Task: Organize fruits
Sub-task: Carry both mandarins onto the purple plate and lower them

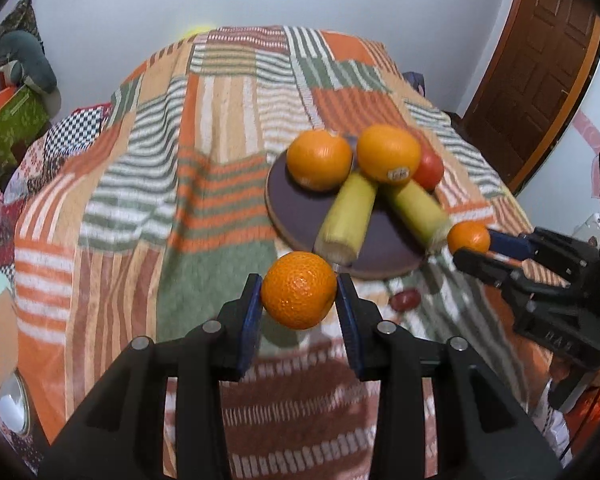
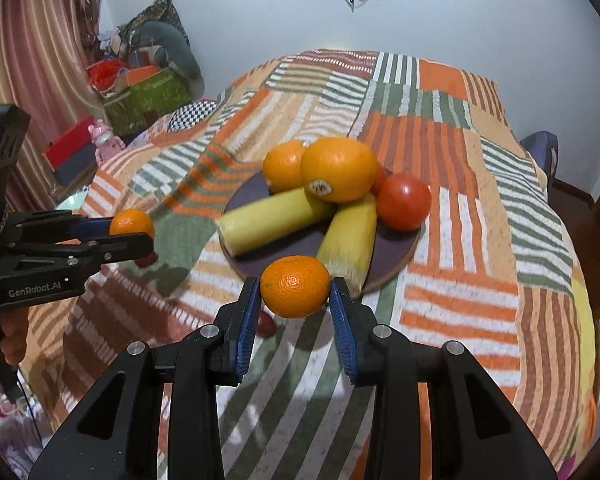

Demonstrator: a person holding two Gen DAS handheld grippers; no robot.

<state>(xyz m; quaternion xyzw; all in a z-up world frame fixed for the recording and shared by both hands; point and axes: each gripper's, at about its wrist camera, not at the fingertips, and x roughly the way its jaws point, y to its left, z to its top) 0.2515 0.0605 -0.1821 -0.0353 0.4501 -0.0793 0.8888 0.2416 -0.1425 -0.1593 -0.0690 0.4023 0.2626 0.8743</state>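
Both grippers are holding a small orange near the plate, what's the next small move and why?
Probably carry the left gripper forward so its mandarin hangs over the bare near part of the plate; it sits just short of the rim.

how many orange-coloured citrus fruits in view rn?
4. Two big oranges on the plate: one at the back, one stickered. One mandarin in the left gripper, another in the right gripper. More may hide behind the pile.

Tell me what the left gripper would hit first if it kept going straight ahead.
Probably the nearer corn cob on the dark plate. The left gripper holds a mandarin and points at it, though depth is unclear.
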